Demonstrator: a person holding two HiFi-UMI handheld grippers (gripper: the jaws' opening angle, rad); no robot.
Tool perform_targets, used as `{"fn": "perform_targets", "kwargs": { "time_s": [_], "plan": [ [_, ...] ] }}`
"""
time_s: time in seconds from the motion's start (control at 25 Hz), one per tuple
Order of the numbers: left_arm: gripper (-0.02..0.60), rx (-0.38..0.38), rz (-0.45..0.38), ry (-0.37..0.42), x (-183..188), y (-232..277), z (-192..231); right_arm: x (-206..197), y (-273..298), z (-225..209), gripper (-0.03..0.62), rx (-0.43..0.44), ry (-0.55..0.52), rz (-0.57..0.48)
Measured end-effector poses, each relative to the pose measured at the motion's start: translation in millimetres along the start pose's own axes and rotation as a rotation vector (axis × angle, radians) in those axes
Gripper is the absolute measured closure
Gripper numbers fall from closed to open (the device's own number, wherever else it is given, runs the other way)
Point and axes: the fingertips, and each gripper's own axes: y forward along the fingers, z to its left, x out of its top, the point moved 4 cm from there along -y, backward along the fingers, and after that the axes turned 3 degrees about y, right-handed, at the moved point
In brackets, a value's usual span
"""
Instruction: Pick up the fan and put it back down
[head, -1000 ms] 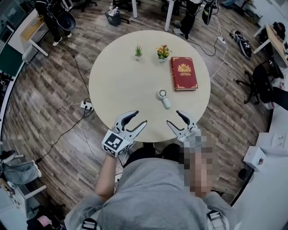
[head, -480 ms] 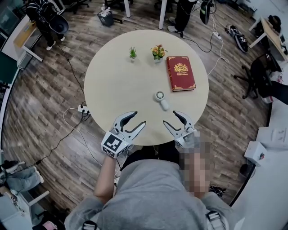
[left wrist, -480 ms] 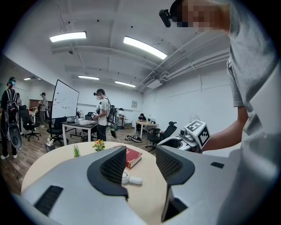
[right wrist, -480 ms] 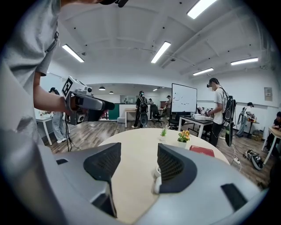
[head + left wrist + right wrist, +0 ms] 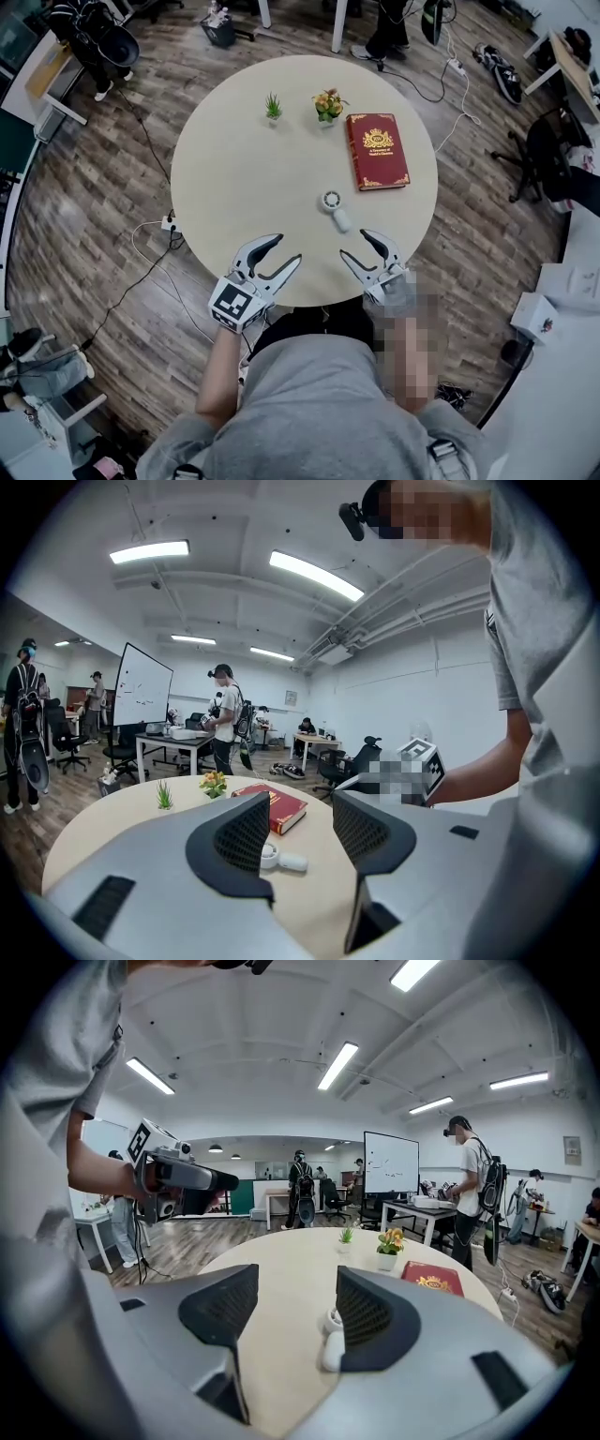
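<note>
A small white hand fan (image 5: 336,209) lies flat on the round beige table (image 5: 244,169), right of its middle and near the front edge. It shows between the left jaws as the fan (image 5: 278,858) and partly behind the right jaw as the fan (image 5: 331,1342). My left gripper (image 5: 277,251) hovers at the table's front edge, left of the fan, jaws apart and empty. My right gripper (image 5: 359,246) hangs just in front of the fan, also open with nothing in it.
A red book (image 5: 378,151) lies behind the fan to the right. Two small potted plants (image 5: 273,106) (image 5: 328,105) stand at the table's far side. Around the table are wood floor, cables, desks, chairs and standing people (image 5: 225,719).
Both grippers have moved a little forward over the table's front edge and slightly down. The fan lies where it was; the jaws keep the same spread.
</note>
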Motion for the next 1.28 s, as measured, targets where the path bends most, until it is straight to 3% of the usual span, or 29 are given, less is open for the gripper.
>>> {"fn": "perform_targets", "kwargs": {
  "time_s": [0.64,1.04,1.28],
  "plan": [
    [0.356,0.018,0.05,-0.049,-21,33,28,-20,31,-48,0.333,-0.006,0.045,0.037],
    [0.356,0.031,0.085,-0.085,-41,56,44,-53,60,-61,0.329,0.036,0.118,0.075],
    [0.356,0.032,0.105,-0.112,-55,69,48,-74,80,-66,0.319,0.043,0.105,0.12]
  ]
}}
